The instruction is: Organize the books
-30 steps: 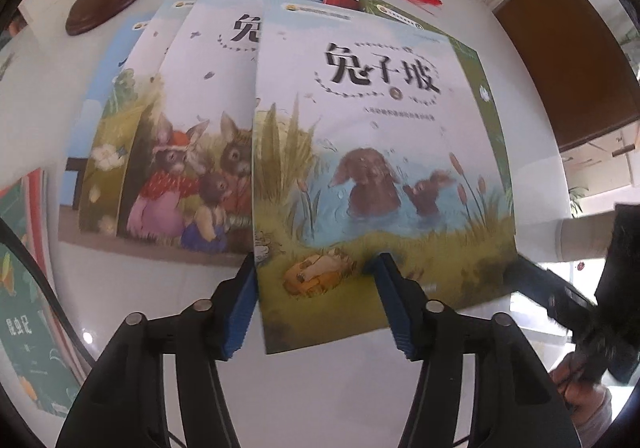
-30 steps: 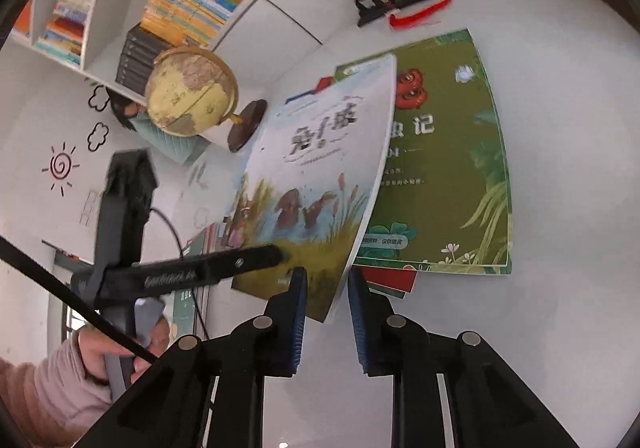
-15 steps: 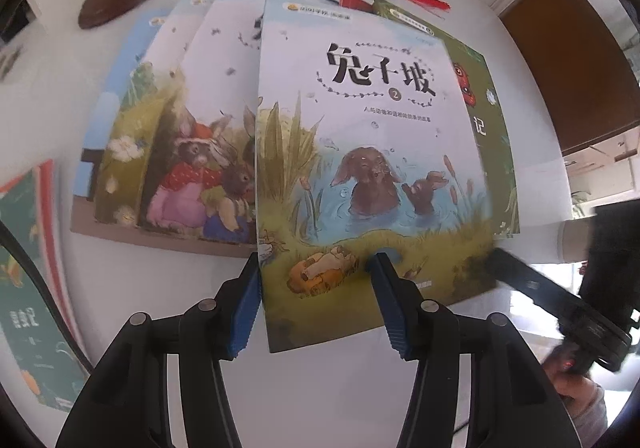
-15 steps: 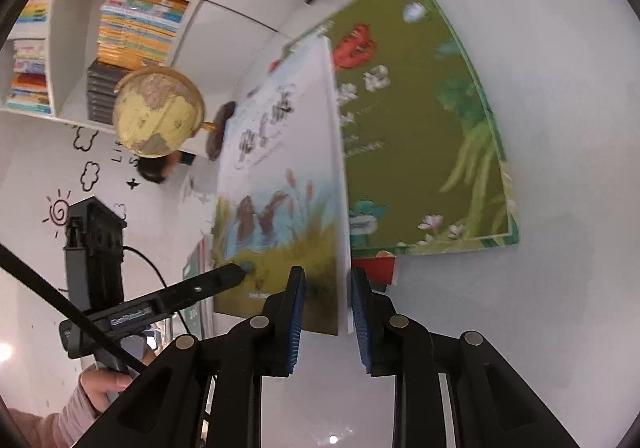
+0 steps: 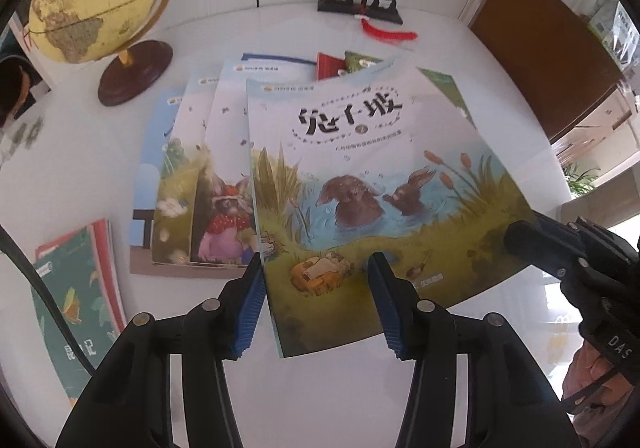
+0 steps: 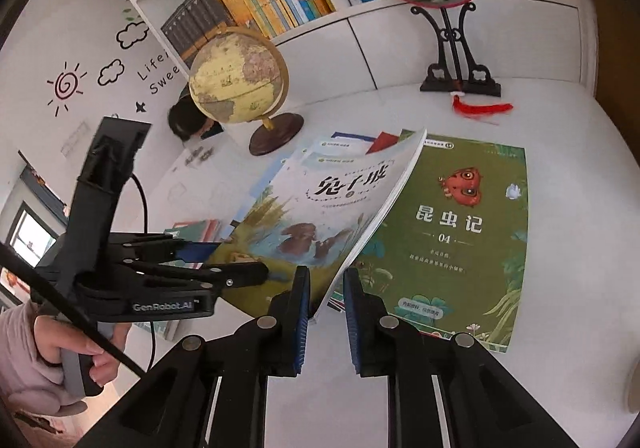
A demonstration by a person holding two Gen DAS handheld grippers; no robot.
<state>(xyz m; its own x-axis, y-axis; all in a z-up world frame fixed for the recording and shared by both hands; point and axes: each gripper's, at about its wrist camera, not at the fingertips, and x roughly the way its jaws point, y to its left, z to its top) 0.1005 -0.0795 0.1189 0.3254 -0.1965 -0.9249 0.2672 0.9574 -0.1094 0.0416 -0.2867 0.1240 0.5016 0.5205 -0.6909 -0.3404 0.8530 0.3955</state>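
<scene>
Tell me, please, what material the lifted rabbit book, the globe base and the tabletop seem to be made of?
Rabbit book: thin paperback with a glossy paper cover; it bows while lifted, and its page edges show.
Globe base: dark, polished, probably wood, with a slight sheen.
Tabletop: smooth white, glossy, perhaps laminate; it shows window glare.
</scene>
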